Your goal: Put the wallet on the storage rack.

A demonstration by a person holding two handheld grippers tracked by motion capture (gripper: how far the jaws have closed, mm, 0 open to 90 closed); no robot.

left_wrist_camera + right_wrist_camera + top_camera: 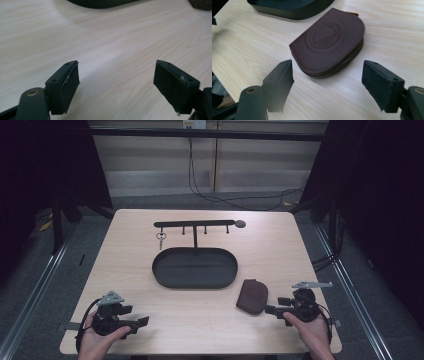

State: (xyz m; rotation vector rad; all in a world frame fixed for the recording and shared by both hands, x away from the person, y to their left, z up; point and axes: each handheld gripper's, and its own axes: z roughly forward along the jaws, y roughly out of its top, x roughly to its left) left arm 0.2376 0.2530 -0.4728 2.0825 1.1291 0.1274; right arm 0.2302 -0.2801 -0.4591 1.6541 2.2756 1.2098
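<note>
High view: brown coin pouch (252,296) lies flat on table (130,270) near front right, just right of black oval tray (195,268), key stand (195,225) behind with keys (161,237) hanging. Right gripper (270,309) just beside pouch, left gripper (142,321) well apart at front left. Dark room, cables on floor

Left gripper view: jaws spread wide, nothing between, bare pale wood

Right gripper view: jaws wide open, pouch (329,42) just ahead, untouched. Looks like approach step; next move probably ease forward, straddle zipper edge, squeeze

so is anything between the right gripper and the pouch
No. In the right gripper view the open right gripper faces the brown pouch with only bare table between; the pouch lies just beyond the jaw tips, untouched.
</note>
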